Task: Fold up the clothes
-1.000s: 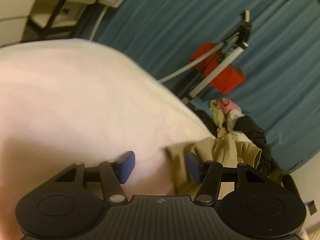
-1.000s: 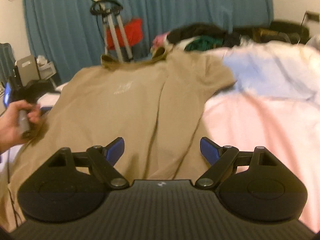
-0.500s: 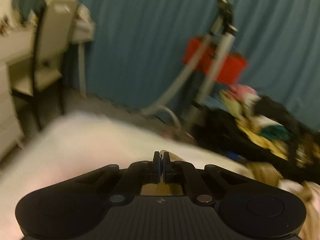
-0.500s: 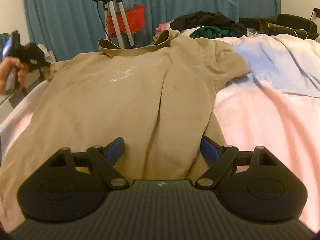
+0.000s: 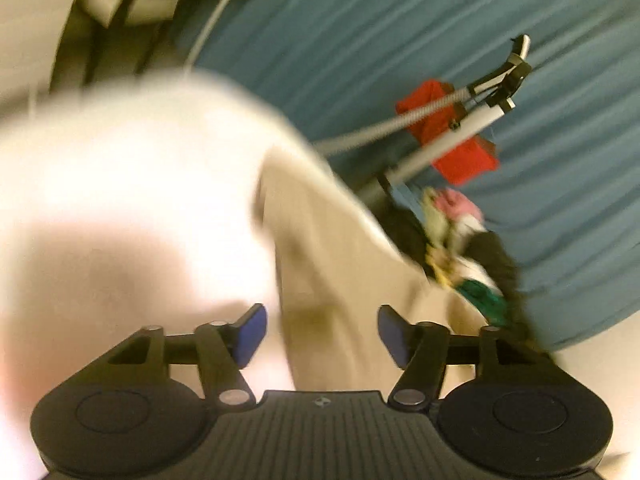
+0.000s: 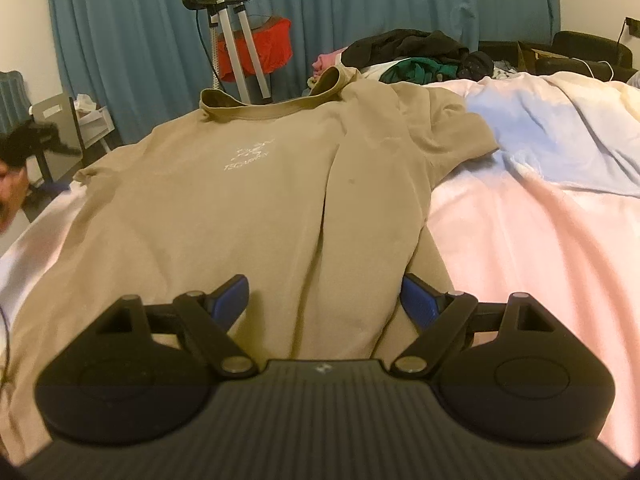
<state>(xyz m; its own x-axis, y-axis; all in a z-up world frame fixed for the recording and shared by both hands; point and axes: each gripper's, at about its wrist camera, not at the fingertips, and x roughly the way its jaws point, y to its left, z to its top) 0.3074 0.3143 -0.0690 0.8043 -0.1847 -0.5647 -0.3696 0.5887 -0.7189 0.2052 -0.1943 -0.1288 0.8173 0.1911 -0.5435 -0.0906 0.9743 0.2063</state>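
Note:
A tan T-shirt point(image 6: 240, 200) lies face up on the pink bed cover point(image 6: 520, 260), collar at the far end, with a lengthwise fold down its right half. My right gripper point(image 6: 324, 302) hangs open over the shirt's near hem, its blue pads apart from the cloth. In the blurred left wrist view my left gripper point(image 5: 320, 334) has its jaws opening, and nothing is pressed between the pads. The tan sleeve point(image 5: 332, 264) lies on the cover just beyond them. At the right wrist view's left edge, a hand point(image 6: 8, 192) holds that left gripper, seen only as a dark blur.
A pile of dark, green and pink clothes point(image 6: 416, 52) sits at the bed's far end. A garment steamer stand point(image 6: 224, 20) with a red item point(image 6: 260, 52) stands before the blue curtain. A light blue blanket point(image 6: 560, 132) lies at right, a chair point(image 6: 60, 120) at left.
The left gripper, shut on the sleeve edge half a second ago, has let go and opened. The sleeve now lies spread on the bed. The right gripper has stayed put.

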